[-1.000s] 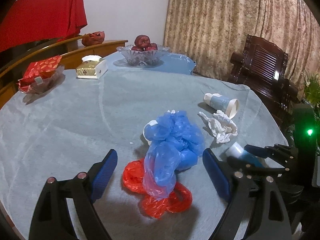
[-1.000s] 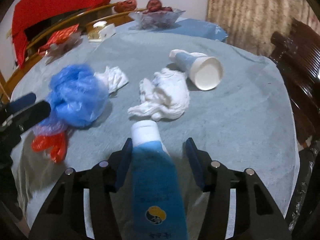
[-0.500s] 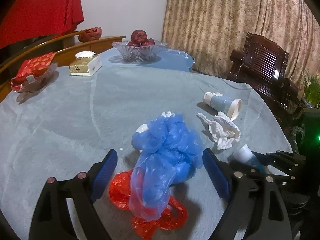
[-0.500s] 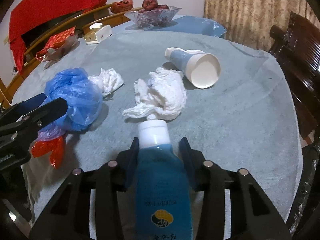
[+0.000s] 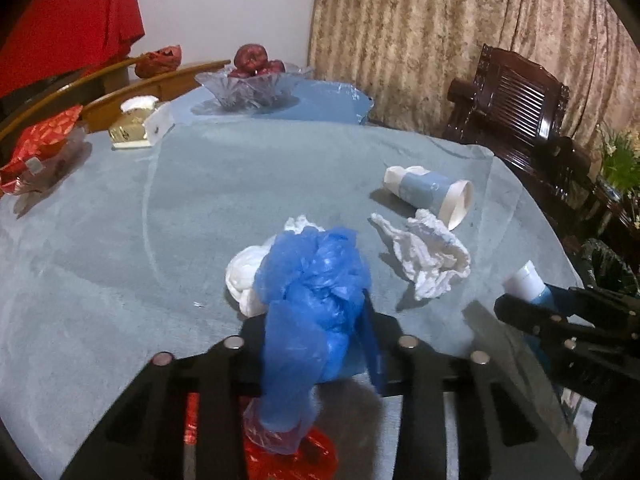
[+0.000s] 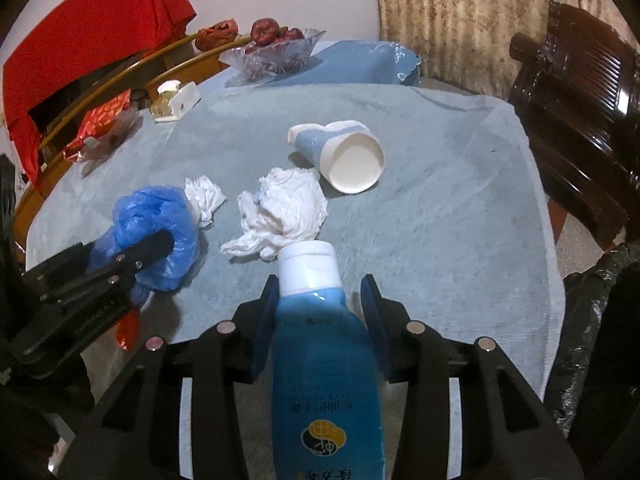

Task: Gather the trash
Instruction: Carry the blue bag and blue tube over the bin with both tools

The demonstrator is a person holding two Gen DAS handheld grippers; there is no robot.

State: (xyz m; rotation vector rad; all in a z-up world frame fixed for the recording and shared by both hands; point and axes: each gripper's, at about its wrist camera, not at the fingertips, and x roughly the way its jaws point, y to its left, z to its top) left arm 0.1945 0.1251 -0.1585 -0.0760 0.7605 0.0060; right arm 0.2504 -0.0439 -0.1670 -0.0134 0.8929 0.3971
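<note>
My left gripper (image 5: 320,344) is shut on a crumpled blue plastic bag (image 5: 312,292), which also shows in the right wrist view (image 6: 156,224). A red plastic bag (image 5: 288,456) lies under it. A white tissue wad (image 5: 244,276) sits behind the blue bag. My right gripper (image 6: 320,312) is shut on a blue bottle with a white cap (image 6: 320,360). A larger crumpled tissue (image 6: 284,212) and a tipped blue-and-white paper cup (image 6: 344,152) lie on the grey-blue tablecloth (image 6: 440,220) ahead.
A glass bowl of red fruit (image 5: 252,80), a gold tissue box (image 5: 136,128) and a red snack packet (image 5: 36,148) stand at the table's far side. A dark wooden chair (image 5: 516,108) is at the right. A black bag (image 6: 592,320) hangs by the table's right edge.
My left gripper moved forward and closed on the blue bag, lifting it off the red bag. My right gripper kept hold of the bottle and drew nearer the tissue.
</note>
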